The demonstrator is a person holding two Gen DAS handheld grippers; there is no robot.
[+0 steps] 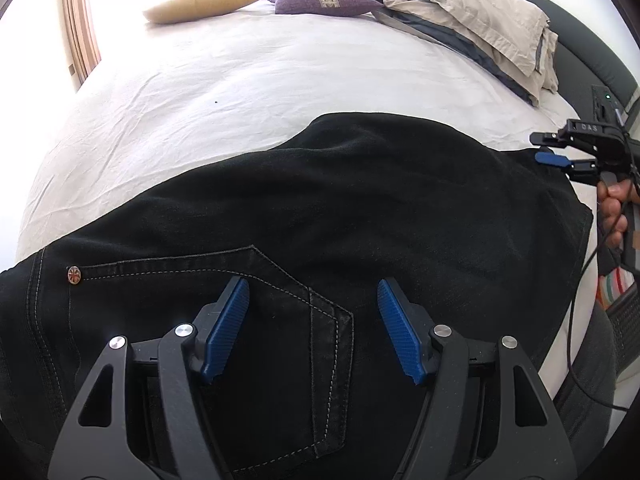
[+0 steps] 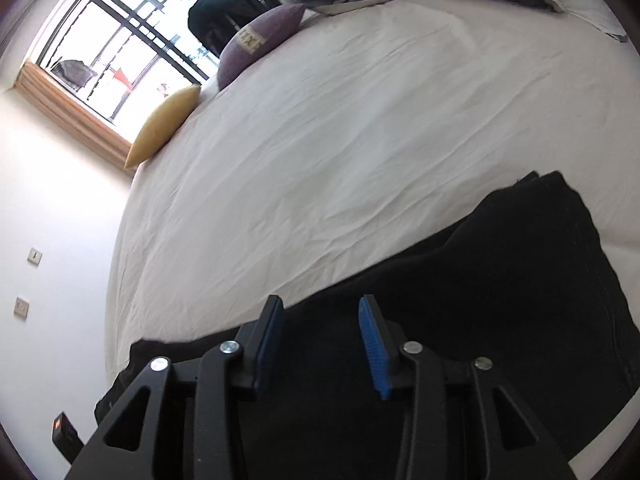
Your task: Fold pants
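1. Locate the pants. They lie flat on the white sheet of the bed, along the near edge, already doubled into a broad dark band. The back pocket with its pale stitching and the small metal rivet face up at your left end.

2. Check the left tongs. The blue pads stand spread, one on each side of the pocket seam, with no cloth pinched between them. They hover low over the waist end, which suggests you are placed to take or press that end.

3. Check the right tongs. The pads are apart over the dark cloth and pinch nothing. No earlier view confirms any jaw motion, so treat them simply as parted.

4. Note the right tongs in the left view: they sit at the far right end of the band, near the leg hems, with the person's hand on the grip. The two tools bracket the garment, one per end, likely so that the next fold can bring one end across to the other.

5. Keep clear of the purple cushion, the yellow cushion and the bundled duvet at the far side; the bare sheet between gives room to work.
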